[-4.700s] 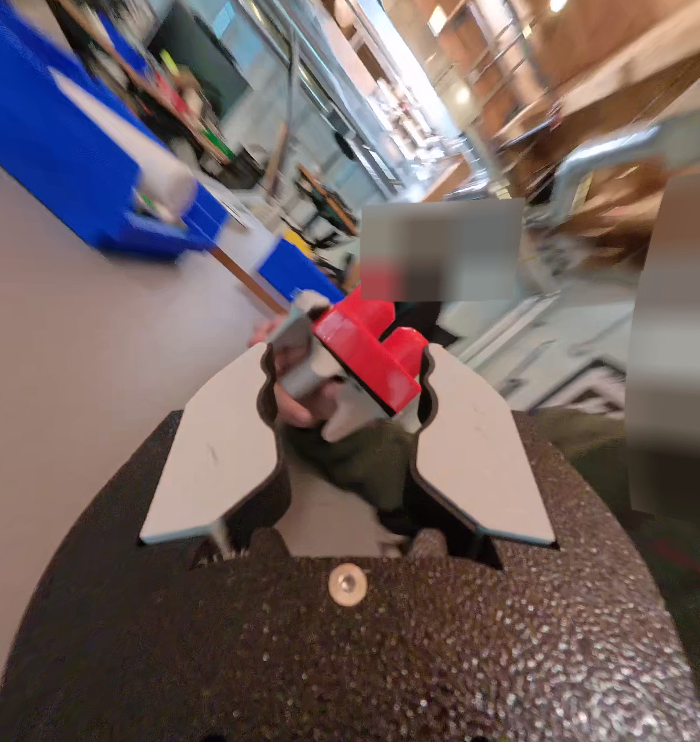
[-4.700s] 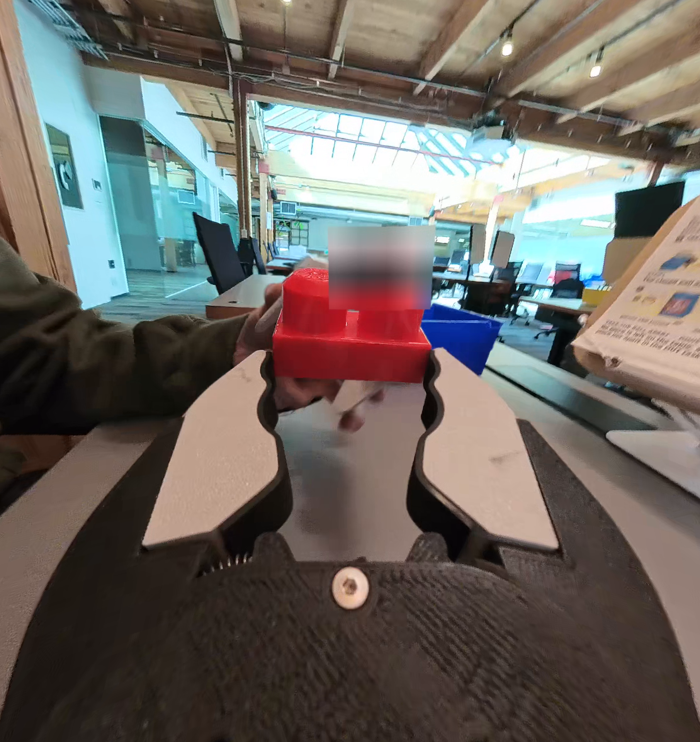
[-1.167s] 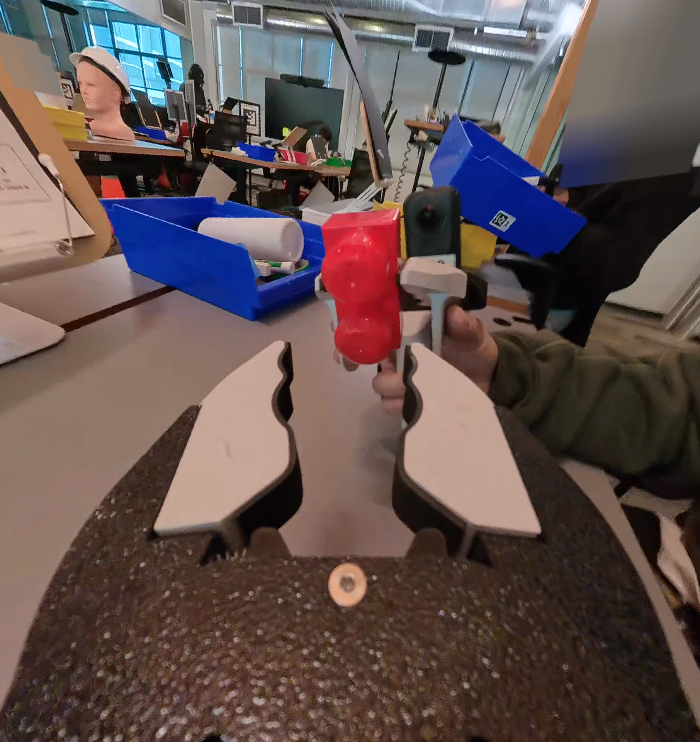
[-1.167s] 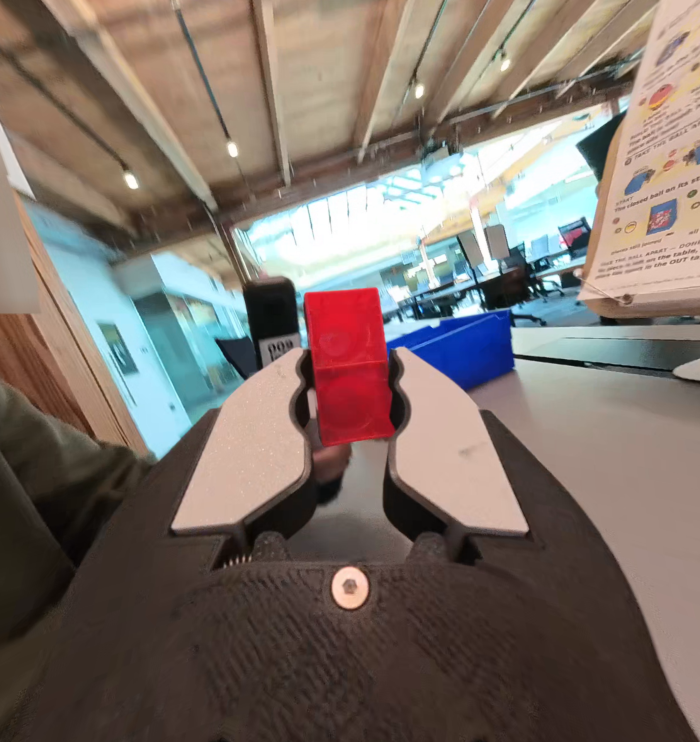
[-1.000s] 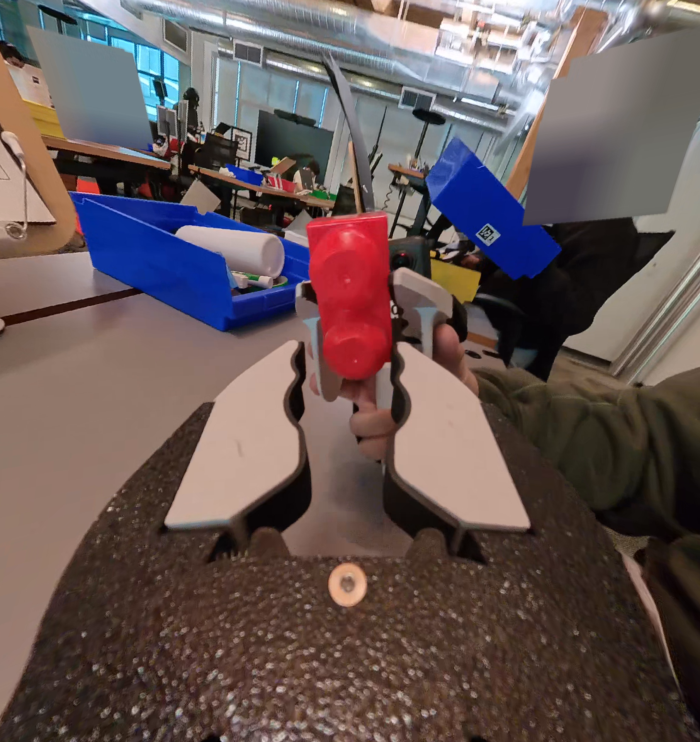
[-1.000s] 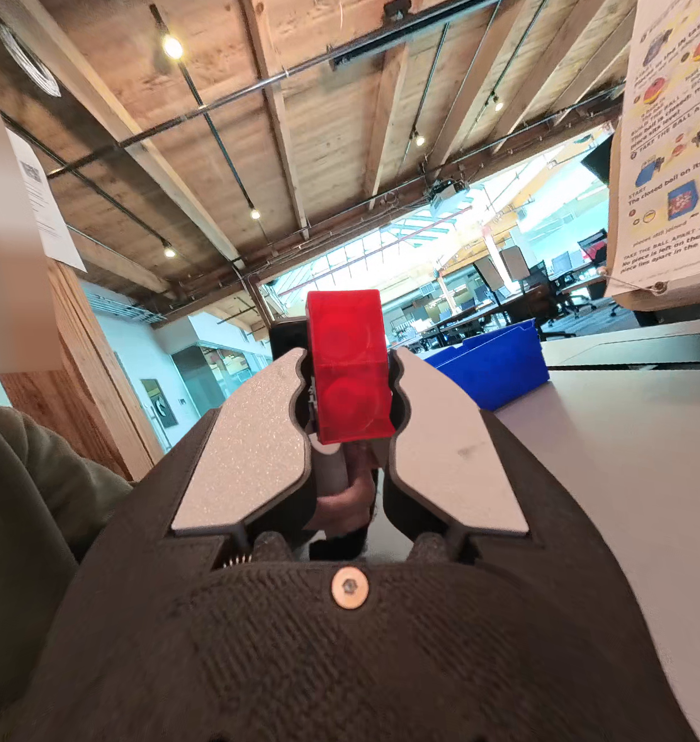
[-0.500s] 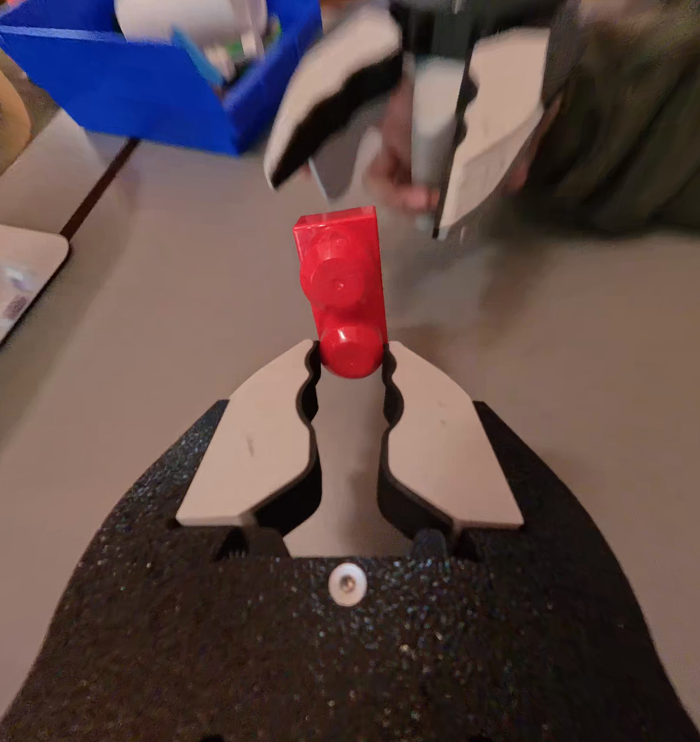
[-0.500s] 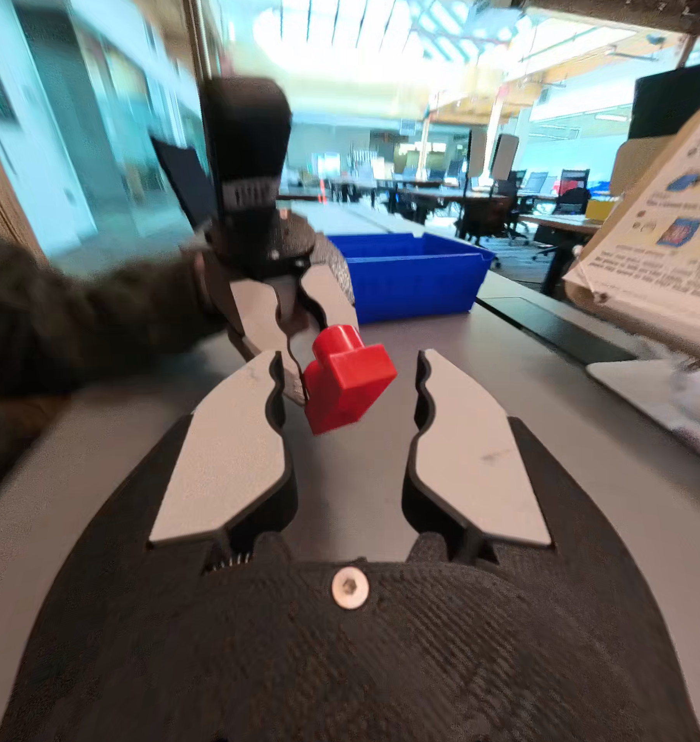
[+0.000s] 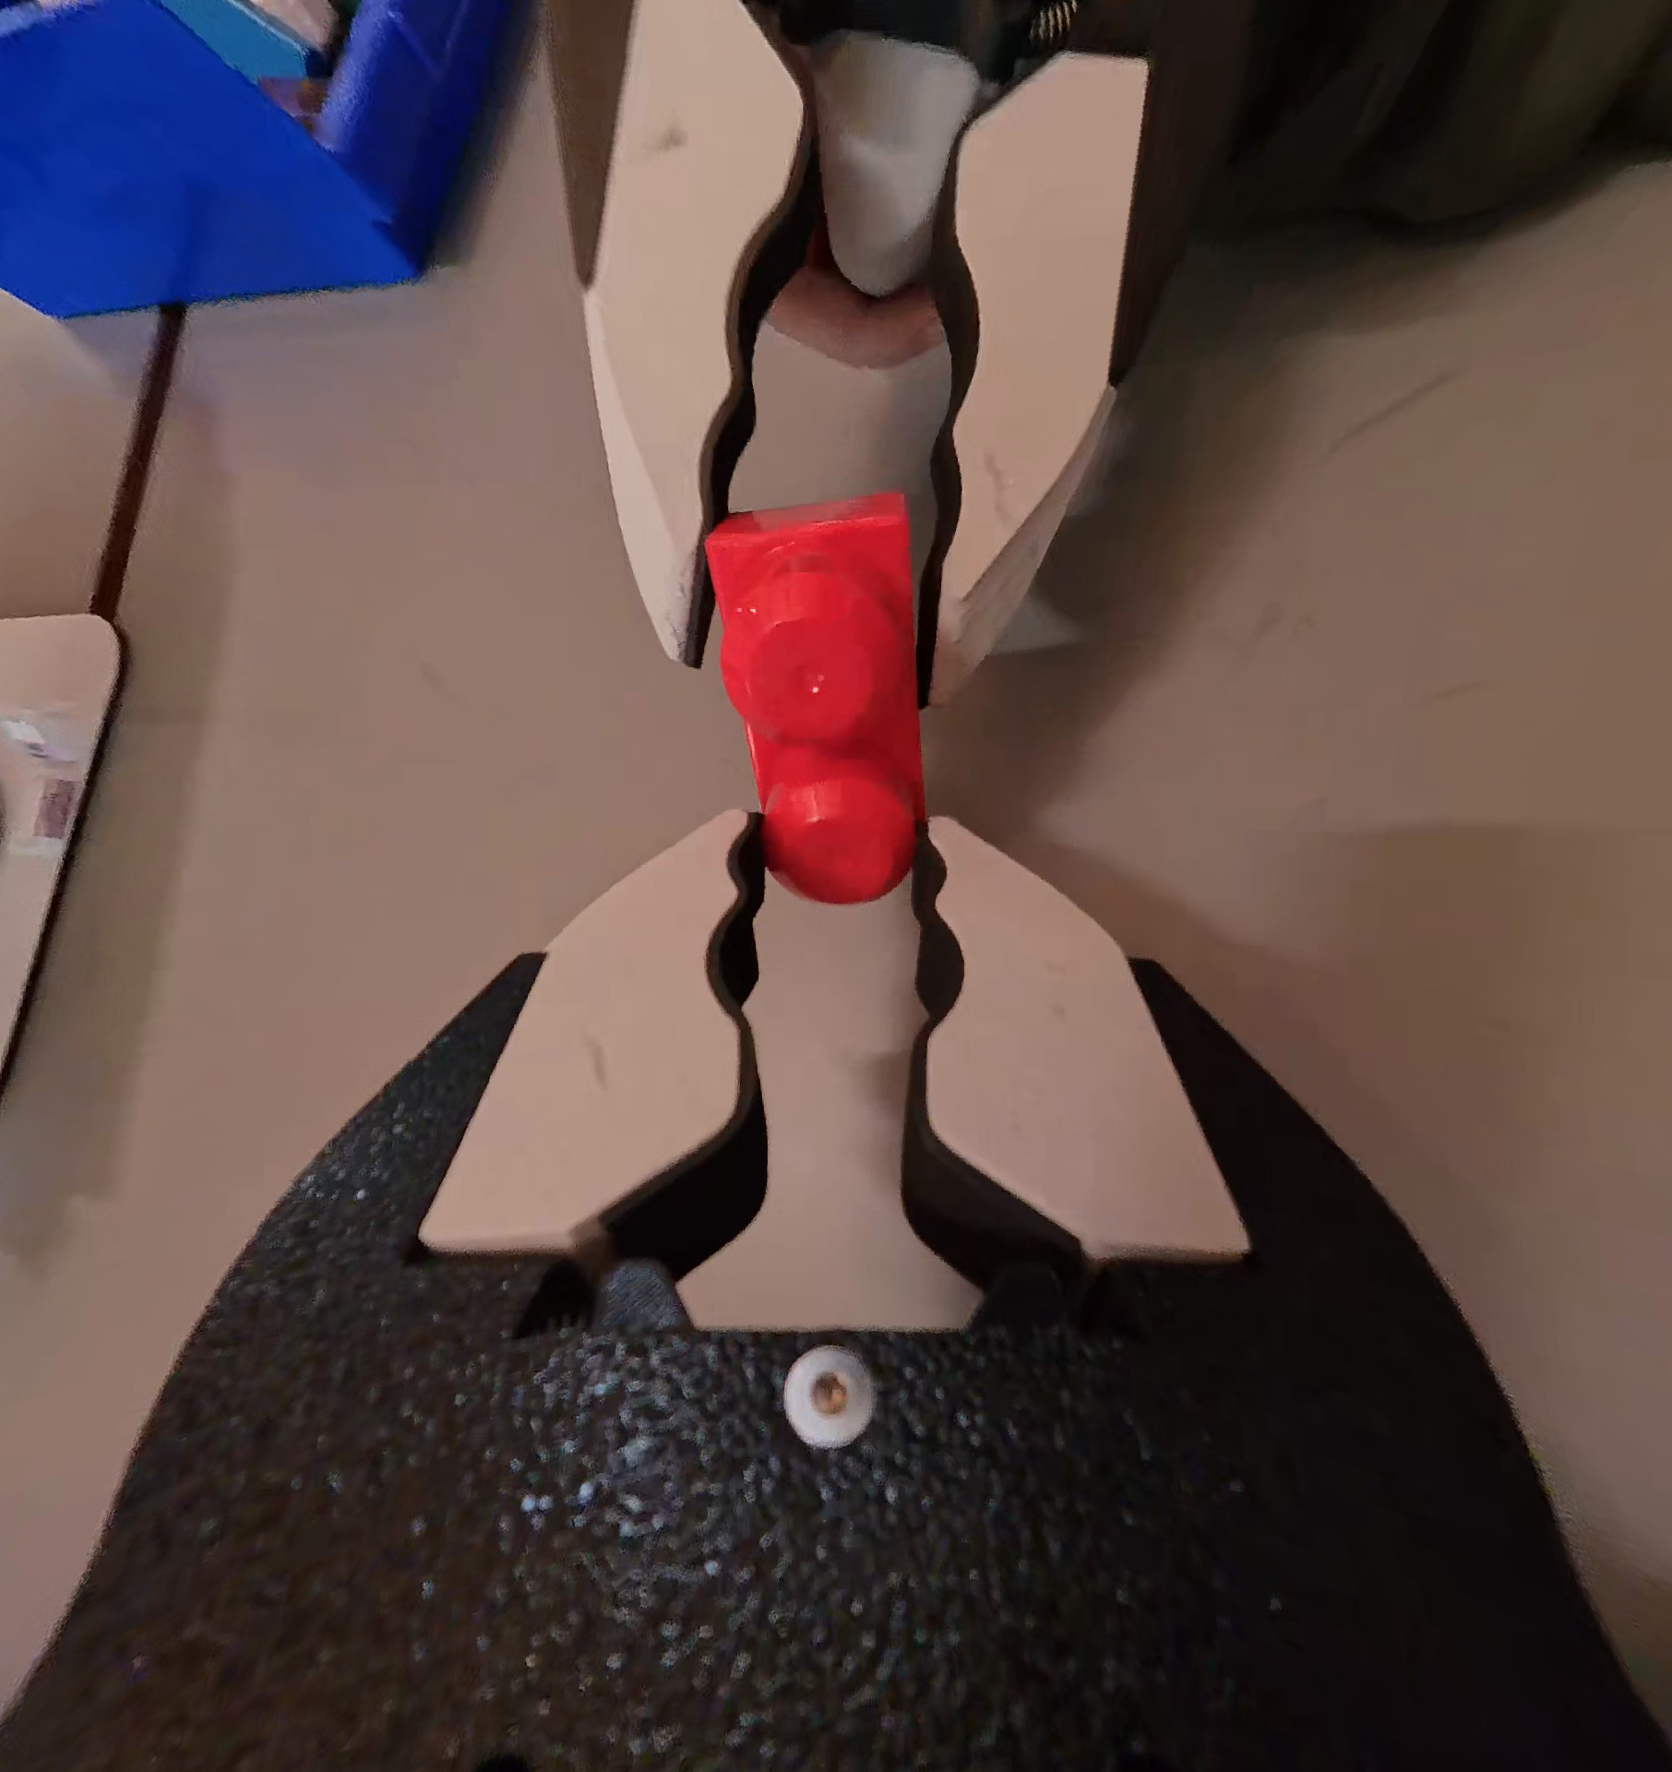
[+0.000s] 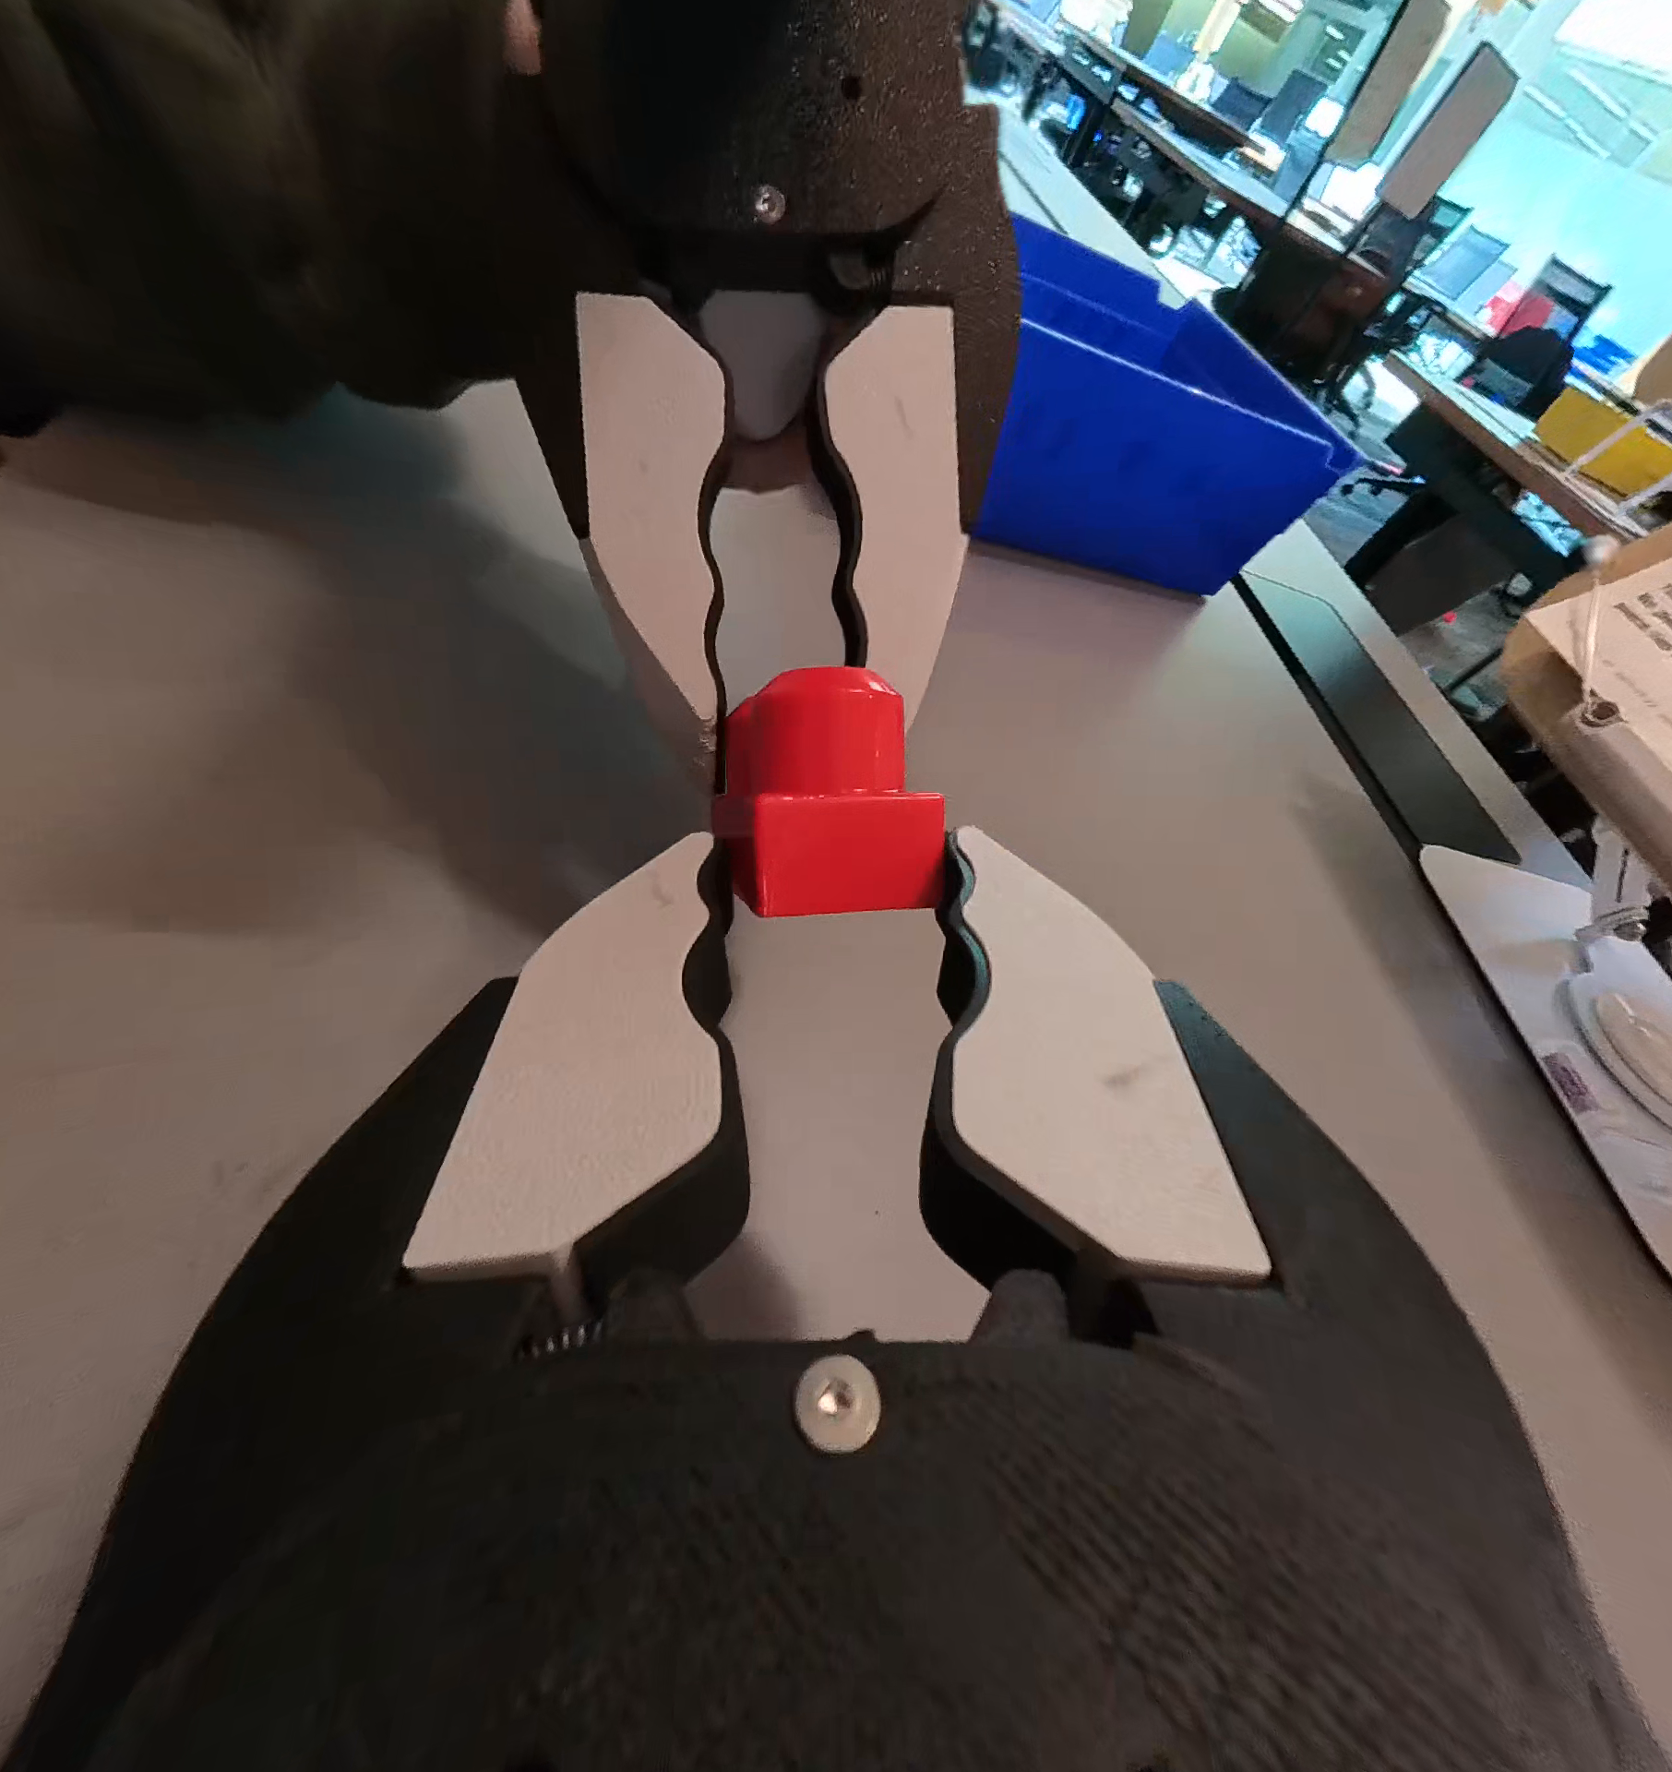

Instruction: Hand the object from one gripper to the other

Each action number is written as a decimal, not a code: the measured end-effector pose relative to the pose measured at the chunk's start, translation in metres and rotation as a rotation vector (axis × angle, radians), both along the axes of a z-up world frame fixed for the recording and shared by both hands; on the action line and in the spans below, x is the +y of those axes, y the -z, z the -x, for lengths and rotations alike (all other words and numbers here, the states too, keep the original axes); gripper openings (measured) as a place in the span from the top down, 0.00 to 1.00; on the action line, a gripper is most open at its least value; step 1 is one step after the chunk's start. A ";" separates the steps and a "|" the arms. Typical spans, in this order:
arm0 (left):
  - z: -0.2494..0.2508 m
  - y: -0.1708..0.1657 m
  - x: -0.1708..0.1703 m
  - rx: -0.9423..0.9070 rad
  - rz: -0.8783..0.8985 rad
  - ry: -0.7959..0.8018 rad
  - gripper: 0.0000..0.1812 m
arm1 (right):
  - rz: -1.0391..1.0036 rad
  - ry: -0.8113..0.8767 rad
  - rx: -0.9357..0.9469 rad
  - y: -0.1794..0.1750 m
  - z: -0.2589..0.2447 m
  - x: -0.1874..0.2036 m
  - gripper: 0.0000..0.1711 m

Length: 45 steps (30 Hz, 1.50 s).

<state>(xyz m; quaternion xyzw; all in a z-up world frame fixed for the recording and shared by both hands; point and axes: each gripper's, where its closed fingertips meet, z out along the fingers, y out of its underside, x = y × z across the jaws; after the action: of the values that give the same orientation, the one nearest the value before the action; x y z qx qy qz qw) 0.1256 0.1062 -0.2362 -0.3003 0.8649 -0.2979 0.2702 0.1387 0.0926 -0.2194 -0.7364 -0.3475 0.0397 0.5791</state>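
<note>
A red block with two round studs point(image 9: 818, 671) is held above the grey table point(image 9: 1340, 767). My left gripper point(image 9: 837, 834) is shut on its near stud. My right gripper point(image 9: 808, 633) reaches in from the top, facing the left one, with its tips on either side of the block's far end. In the right wrist view the right gripper point(image 10: 832, 863) has its jaws against both sides of the block's flat base point(image 10: 832, 858). The left gripper point(image 10: 803, 738) grips the stud just beyond. The block bridges the two grippers tip to tip.
A blue bin point(image 9: 142, 173) stands on the table at the back and also shows in the right wrist view point(image 10: 1149, 460). A white board with small items point(image 10: 1580, 1055) and a paper sheet point(image 10: 1657, 652) lie to one side. A dark sleeve point(image 10: 190, 192) is behind the left gripper. Both grippers' tips are close together, under 4 cm apart.
One second ago the right gripper held the block. Half a second ago the left held it and the right was open and apart. Now the right has come back and closed onto the far end.
</note>
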 end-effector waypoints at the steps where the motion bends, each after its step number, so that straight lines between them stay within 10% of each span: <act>1: -0.004 -0.005 0.001 -0.039 0.031 -0.010 0.84 | -0.005 0.017 0.020 -0.003 -0.003 0.001 0.76; 10: -0.042 -0.064 0.070 -0.598 0.671 -0.431 0.76 | -0.505 0.848 0.396 -0.092 -0.196 -0.047 0.77; 18: -0.038 -0.044 0.105 -0.599 0.572 -0.565 0.79 | -0.378 1.484 0.219 -0.046 -0.379 -0.102 0.77; 30: -0.044 -0.036 0.096 -0.550 0.507 -0.546 0.76 | -0.132 1.521 0.111 -0.015 -0.420 -0.084 0.76; 39: -0.045 -0.036 0.105 -0.518 0.551 -0.591 0.75 | -0.138 1.498 0.059 -0.039 -0.404 -0.076 0.43; 45: -0.036 -0.067 0.113 -0.535 0.545 -0.611 0.74 | -0.160 1.324 0.162 -0.054 -0.342 -0.044 0.40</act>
<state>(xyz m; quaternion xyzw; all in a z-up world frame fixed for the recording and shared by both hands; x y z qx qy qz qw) 0.1621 0.2193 -0.1694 -0.5129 0.5281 -0.4873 0.4696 0.4803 0.0487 -0.1651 -0.7438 0.2202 -0.2943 0.5583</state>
